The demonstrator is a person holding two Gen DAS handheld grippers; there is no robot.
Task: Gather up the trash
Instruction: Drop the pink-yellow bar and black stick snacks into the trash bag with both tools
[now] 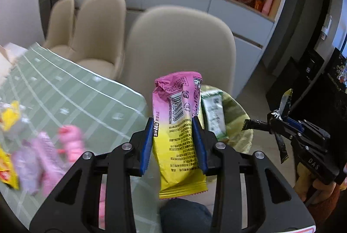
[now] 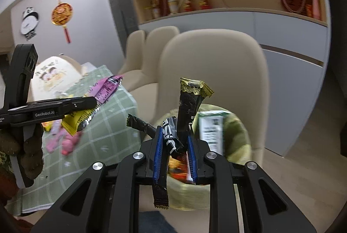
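Because it is only thin printed film, the pink-and-yellow wrapper [image 1: 177, 131] weighs next to nothing, crumples easily and is slick, so a pinch across its flat middle suits it best. That is where the left gripper [image 1: 174, 141] has it, blue pads pressed on both long edges, the wrapper standing upright over the table's rim. The right gripper [image 2: 174, 146] is clamped on a bunch of black wrappers [image 2: 186, 111], several thin sticks splayed out above and below the jaws; the loose ends could slip or snag.

Just ahead and below both grippers sits the trash bin [image 1: 236, 115], lined with a yellowish-green bag, a green-and-white packet [image 1: 213, 118] already leaning inside. A beige chair [image 1: 180, 44] stands close behind the bin, so room beyond it is tight, while the space above its mouth looks free. On the green checked tablecloth [image 1: 86, 92] to the left, more litter [image 1: 49, 152] lies blurred, probably pink and yellow wrappers. The two grippers are near each other and could collide over the bin.
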